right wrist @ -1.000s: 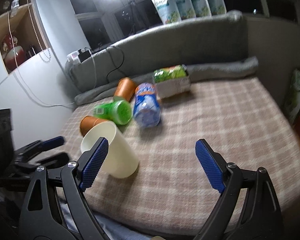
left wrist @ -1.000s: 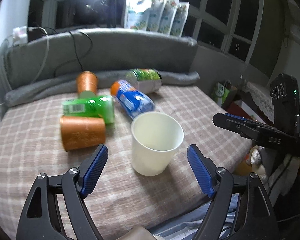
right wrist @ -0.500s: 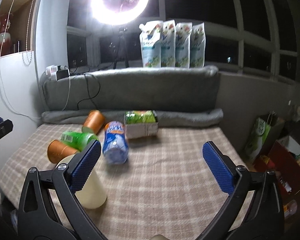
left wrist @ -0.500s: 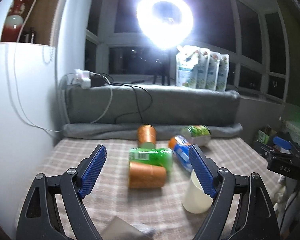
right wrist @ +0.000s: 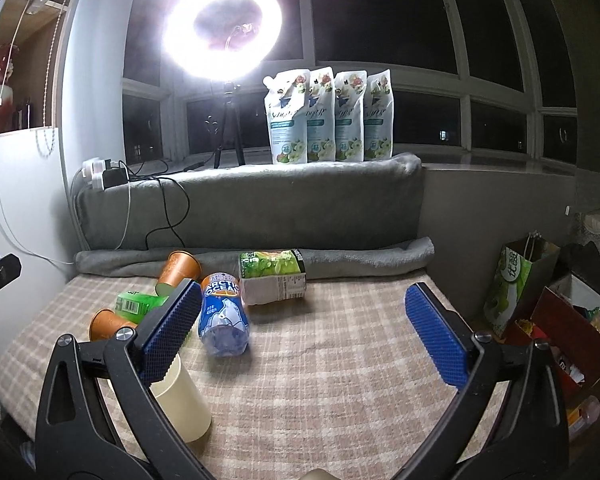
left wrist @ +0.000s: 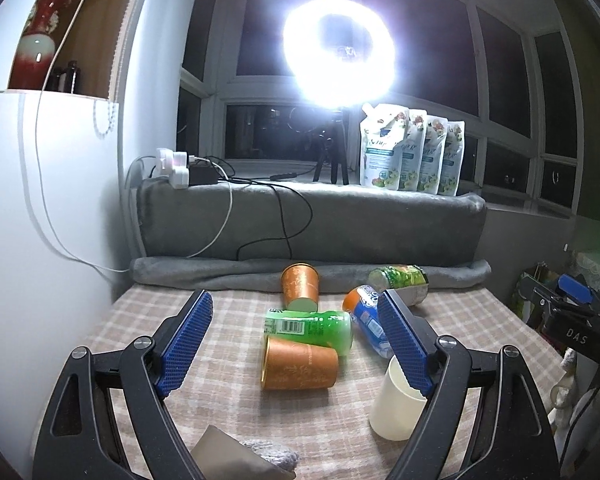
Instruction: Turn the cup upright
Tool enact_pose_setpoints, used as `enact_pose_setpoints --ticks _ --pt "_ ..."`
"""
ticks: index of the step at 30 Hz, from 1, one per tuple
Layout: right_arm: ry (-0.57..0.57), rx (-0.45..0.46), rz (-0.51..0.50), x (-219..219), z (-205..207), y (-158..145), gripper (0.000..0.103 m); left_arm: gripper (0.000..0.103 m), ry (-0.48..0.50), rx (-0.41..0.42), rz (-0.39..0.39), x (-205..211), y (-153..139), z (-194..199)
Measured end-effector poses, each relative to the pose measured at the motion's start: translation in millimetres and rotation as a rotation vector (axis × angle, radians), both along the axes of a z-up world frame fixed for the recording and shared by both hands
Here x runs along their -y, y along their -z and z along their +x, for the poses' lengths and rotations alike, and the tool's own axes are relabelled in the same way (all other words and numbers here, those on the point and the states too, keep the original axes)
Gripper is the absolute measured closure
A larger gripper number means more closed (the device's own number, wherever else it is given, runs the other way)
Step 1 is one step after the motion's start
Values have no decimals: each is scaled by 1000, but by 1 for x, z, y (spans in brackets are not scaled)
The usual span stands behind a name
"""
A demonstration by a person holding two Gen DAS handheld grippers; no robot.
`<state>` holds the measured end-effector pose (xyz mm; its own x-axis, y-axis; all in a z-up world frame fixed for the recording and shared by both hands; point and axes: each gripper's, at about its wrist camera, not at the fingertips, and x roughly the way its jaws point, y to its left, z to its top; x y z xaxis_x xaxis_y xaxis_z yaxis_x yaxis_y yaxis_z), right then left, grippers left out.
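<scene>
A cream paper cup (left wrist: 394, 408) stands upright, mouth up, on the checked cloth (left wrist: 228, 396) near its front edge. It also shows in the right wrist view (right wrist: 182, 402), partly behind my left finger. My left gripper (left wrist: 296, 344) is open and empty, raised back from the cup, which sits below its right finger. My right gripper (right wrist: 302, 332) is open and empty, with the cup at its lower left.
Two orange cups (left wrist: 300, 364) (left wrist: 300, 286), a green can (left wrist: 310, 326), a blue bottle (right wrist: 222, 316) and a green carton (right wrist: 272, 276) lie on their sides mid-cloth. A grey bolster (right wrist: 252, 204) backs them. Bags and boxes (right wrist: 540, 304) stand at the right.
Both grippers have pulled back and tilted up from the cup, which stays upright where it stood. The view has gone from looking down at the cup to level.
</scene>
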<state>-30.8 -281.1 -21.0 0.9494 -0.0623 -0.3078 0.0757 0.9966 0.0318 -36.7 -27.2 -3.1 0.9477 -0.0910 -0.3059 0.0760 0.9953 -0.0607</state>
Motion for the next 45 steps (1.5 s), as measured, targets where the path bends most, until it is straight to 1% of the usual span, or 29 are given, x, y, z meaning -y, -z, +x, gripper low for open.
enact_pose_setpoints --ticks 6,19,41,45 --pt "7 15 -11 -2 -2 -1 0 18 4 -3 0 1 0 0" --pt "6 12 -12 -2 -1 -1 0 18 20 -14 6 3 0 1" --pt "6 11 -10 -2 -1 -1 0 18 21 -12 8 4 -1 2" --pt "6 6 -7 -3 -1 -1 0 18 16 -1 10 4 -1 1"
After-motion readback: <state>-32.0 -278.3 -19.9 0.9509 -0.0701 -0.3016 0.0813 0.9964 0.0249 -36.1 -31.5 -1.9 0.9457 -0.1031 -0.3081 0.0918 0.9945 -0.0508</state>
